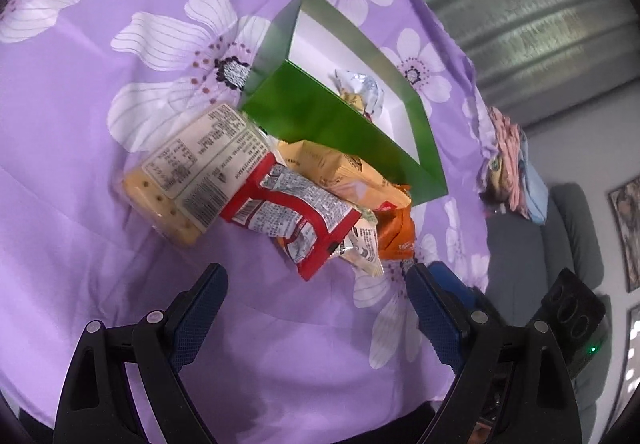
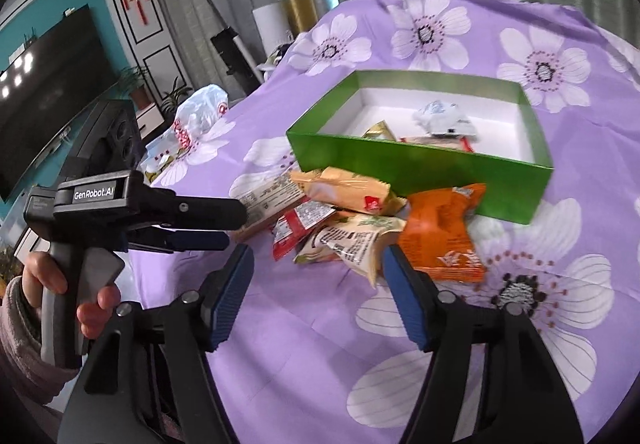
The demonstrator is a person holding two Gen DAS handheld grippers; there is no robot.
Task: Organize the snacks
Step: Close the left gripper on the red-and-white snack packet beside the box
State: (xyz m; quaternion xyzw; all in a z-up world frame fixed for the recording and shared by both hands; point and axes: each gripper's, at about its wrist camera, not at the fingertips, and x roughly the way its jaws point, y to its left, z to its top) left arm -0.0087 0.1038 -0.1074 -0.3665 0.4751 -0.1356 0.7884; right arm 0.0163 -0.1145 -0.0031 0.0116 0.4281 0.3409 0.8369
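Left wrist view: the left gripper (image 1: 316,284) hangs over the purple flowered cloth (image 1: 100,204), its jaws spread wide and holding nothing. Landmark: the green box (image 1: 320,116), open-topped, already containing a few wrapped snacks (image 1: 360,88). Piled against the near wall of the box are the snacks not yet sorted: a cracker pack (image 1: 192,172) on the side away from the sofa, a red-and-white packet (image 1: 296,212) overlapping it, a yellow packet (image 1: 336,164) touching the box wall, and an orange packet (image 1: 394,232) at the box's near corner.

Right wrist view: the right gripper (image 2: 318,272) has its jaws partly open and empty; a beige printed packet (image 2: 352,240) lies just ahead, one corner reaching in between the fingertips but not gripped. The likely step is picking one packet for the box. Done well, the jaws should close on a free edge of the topmost packet, then lift clear of the box wall.

Obstacles: the packets overlap, so neighbours may drag along; both grippers crowd the same pile. A white plastic bag (image 2: 196,112) lies on the cloth well to the television side of the box.
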